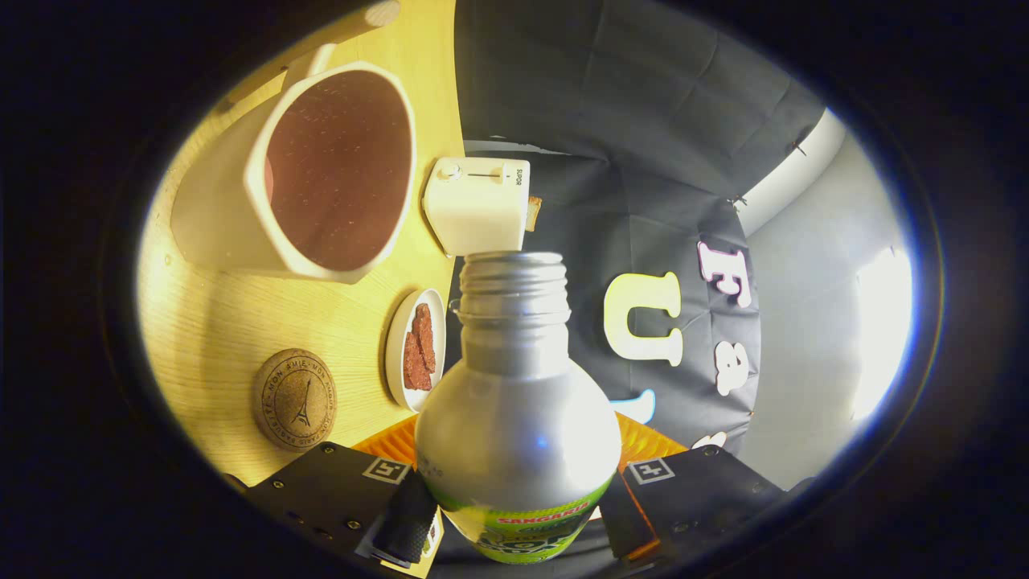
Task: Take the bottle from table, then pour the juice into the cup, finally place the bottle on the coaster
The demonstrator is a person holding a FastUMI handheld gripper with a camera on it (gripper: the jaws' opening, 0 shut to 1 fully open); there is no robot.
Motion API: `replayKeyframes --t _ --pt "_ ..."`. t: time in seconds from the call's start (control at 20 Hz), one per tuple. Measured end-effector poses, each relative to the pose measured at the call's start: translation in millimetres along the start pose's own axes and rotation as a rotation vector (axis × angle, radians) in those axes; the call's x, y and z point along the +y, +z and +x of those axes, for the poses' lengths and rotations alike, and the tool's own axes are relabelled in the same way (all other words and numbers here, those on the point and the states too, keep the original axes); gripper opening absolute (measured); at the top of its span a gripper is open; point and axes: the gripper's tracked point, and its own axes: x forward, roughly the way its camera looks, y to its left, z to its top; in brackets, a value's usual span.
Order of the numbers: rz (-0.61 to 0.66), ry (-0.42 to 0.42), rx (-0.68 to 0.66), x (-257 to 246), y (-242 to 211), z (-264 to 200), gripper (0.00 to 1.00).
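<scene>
Silver bottle (517,402) with green-and-red label, black gripper (518,515) fingers clamped on it, white cup (241,217) with dark reddish inside, tan cork coaster (295,400) with tower print, white plate (398,354) of perhaps reddish-brown food, cream toaster (476,205), pale wood-grain table (225,322).

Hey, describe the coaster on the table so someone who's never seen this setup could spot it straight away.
Start at the wooden table and find the big white cup. The coaster lies flat beyond the claw, which is shut on the silver bottle, and beside a small white plate of reddish food. It is the only brown cork disc, stamped with a tower drawing.
</scene>
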Motion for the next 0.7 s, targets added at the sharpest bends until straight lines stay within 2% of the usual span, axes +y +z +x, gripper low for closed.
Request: replayKeyframes --t 0.7 --pt "-0.09 0.012 -0.004 -4.5 -4.8 3.0 0.83"
